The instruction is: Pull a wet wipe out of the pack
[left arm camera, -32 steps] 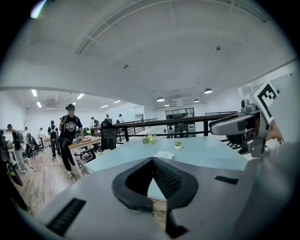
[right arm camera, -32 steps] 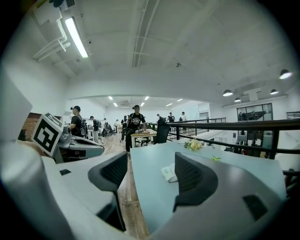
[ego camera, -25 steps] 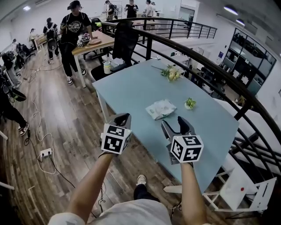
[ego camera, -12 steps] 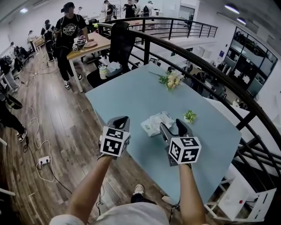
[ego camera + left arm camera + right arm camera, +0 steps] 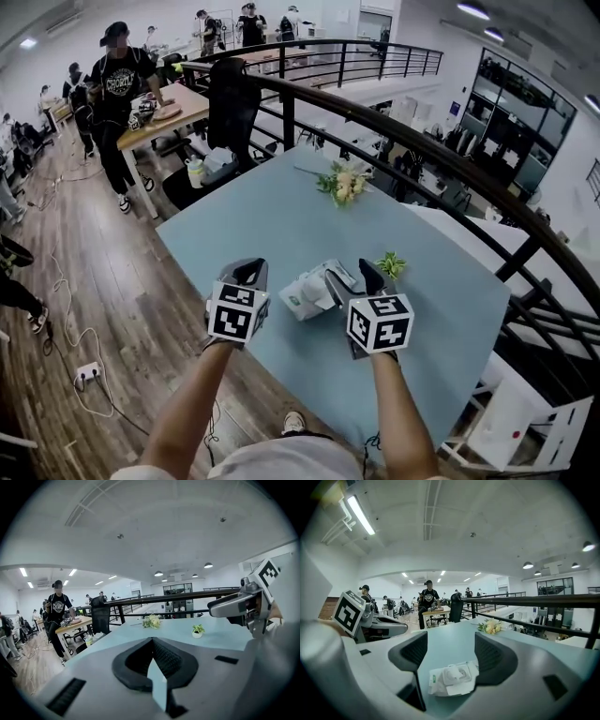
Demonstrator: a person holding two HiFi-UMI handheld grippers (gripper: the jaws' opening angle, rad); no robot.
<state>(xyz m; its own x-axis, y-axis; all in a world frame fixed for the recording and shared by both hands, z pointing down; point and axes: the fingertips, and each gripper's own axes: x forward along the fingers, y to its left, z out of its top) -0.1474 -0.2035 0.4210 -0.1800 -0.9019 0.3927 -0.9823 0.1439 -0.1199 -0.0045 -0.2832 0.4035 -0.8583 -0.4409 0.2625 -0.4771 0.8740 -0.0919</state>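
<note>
Wet wipe pack between wide-open right tongs, left tongs closed, empty, potted plant beside

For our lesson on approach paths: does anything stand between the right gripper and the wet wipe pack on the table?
Nothing visible does. The right gripper, jaws apart, faces the wet wipe pack across bare table; the small potted plant sits off to the side.

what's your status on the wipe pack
Left gripper shut, empty. Right gripper open, wipe pack framed between its jaws, ungripped. Pack lies on table; potted plant close beside, nothing blocking.
</note>
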